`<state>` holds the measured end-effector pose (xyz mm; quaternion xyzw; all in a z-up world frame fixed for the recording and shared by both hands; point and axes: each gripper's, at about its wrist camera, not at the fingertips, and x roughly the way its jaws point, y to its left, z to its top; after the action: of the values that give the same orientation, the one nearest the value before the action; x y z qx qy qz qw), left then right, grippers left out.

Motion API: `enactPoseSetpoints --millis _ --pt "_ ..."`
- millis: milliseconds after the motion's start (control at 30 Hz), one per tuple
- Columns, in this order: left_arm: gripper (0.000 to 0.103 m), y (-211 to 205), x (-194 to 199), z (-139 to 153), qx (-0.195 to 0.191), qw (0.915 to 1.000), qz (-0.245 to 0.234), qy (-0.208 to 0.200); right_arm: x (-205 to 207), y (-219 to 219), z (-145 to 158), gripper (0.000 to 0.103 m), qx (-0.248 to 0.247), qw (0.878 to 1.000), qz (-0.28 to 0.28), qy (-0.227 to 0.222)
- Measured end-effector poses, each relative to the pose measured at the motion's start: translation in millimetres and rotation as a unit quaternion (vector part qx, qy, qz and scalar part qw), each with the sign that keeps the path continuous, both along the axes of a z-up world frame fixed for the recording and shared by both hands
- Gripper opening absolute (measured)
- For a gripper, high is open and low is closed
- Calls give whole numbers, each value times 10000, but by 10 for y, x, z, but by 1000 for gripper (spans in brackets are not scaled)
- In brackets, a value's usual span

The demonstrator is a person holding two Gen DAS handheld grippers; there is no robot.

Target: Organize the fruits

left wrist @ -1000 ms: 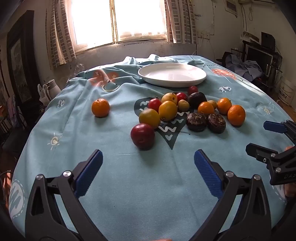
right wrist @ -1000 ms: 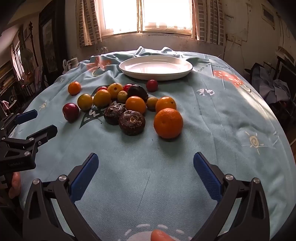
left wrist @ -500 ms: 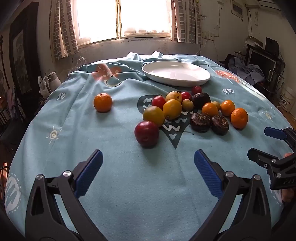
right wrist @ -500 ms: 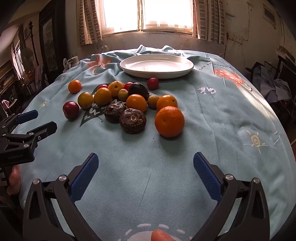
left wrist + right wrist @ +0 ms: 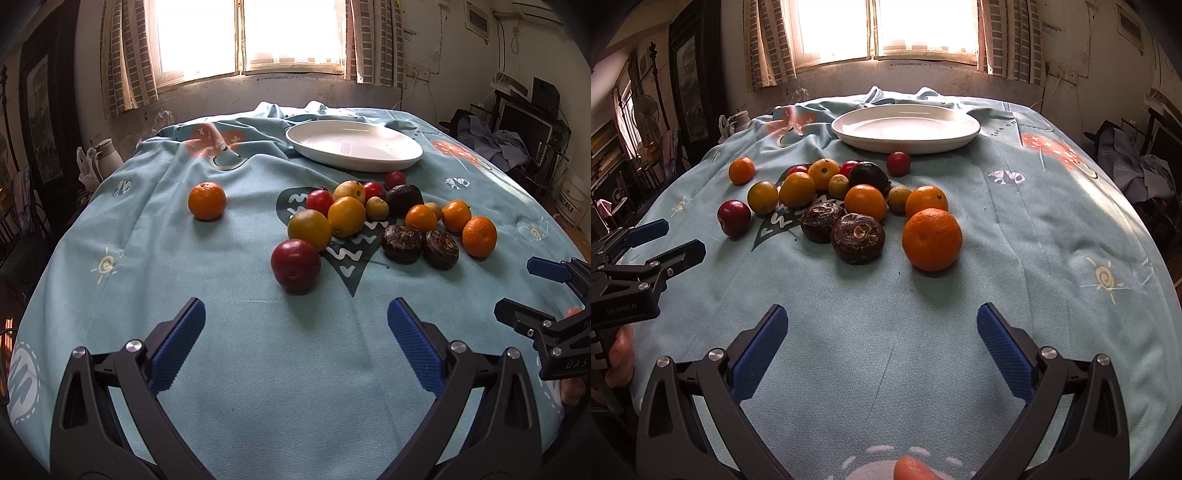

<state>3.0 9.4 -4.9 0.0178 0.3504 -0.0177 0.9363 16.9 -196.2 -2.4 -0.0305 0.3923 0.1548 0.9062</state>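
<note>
At this moment I held my left gripper (image 5: 295,325) with its jaws spread wide and nothing between them, low over the near part of the blue tablecloth (image 5: 229,369); my right gripper (image 5: 882,325) was likewise wide and empty, level with it on the other side; each tool showed at the edge of the other's view.

Status of the task, as judged from the layout: not begun. The white plate (image 5: 905,142) stood at the far side of the table with no fruit in it; I took it to be the destination, though nothing in view confirmed that.

Location of the fruit: all of it lay on the cloth between the grippers and the plate; most formed one loose cluster, several pieces touching. Nearest my left gripper was the dark red plum (image 5: 295,265), just beside a yellow-green fruit (image 5: 309,229); nearest my right was the large orange (image 5: 931,239), beside two dark brown ridged fruits (image 5: 857,238). One lone orange (image 5: 207,201) sat well apart to the left; one small red fruit (image 5: 898,163) lay just short of the plate's rim.

Remaining: every piece still needed picking and placing.
</note>
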Motion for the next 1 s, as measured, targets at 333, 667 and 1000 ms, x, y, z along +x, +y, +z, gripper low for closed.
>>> enactPoseSetpoints --millis 333,667,1000 --pt "101 7 2 -2 -1 10000 -8 -2 3 -1 -5 102 -2 10000 -4 11" --pt "101 5 1 -3 -6 10000 -8 -4 6 -2 -7 102 -1 10000 -3 18" --pt "101 13 21 0 -6 10000 -9 2 7 -3 -6 102 0 10000 -1 22"
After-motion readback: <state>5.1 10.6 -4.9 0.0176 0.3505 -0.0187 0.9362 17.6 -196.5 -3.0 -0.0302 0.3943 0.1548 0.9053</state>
